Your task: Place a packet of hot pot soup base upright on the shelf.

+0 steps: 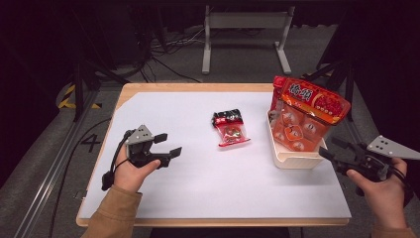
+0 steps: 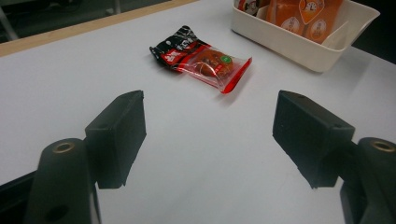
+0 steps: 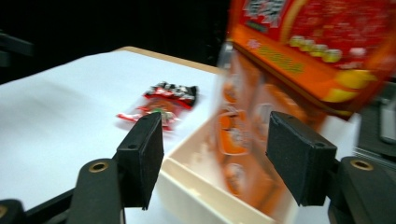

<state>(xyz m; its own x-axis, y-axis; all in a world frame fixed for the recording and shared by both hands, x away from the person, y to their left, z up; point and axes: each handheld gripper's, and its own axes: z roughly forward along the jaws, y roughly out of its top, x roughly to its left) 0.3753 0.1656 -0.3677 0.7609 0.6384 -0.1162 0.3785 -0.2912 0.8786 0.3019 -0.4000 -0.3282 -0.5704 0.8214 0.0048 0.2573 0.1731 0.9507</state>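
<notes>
Black jaws of the left gripper rise from the bottom of the left gripper view, spread wide with bare white table between them. Beyond them, in the upper middle of that frame, lies a small red-and-black snack packet, flat on the sheet and touching nothing else. At the upper right stands a white bin with orange packs in it.

From the high view, the left gripper sits at the lower left in a hand, the small snack packet lies at the centre, and the bin stands at the right. A large orange snack bag stands upright in the bin and rises well above its rim. The right gripper is at the lower right, just beside the bin's near corner, jaws apart and holding nothing.

Blurred, the right gripper view looks past its spread jaws into the bin, showing the clear lower part of the bag with small orange packs inside, a detail the high view gives only faintly. The small packet lies at the left centre there.
</notes>
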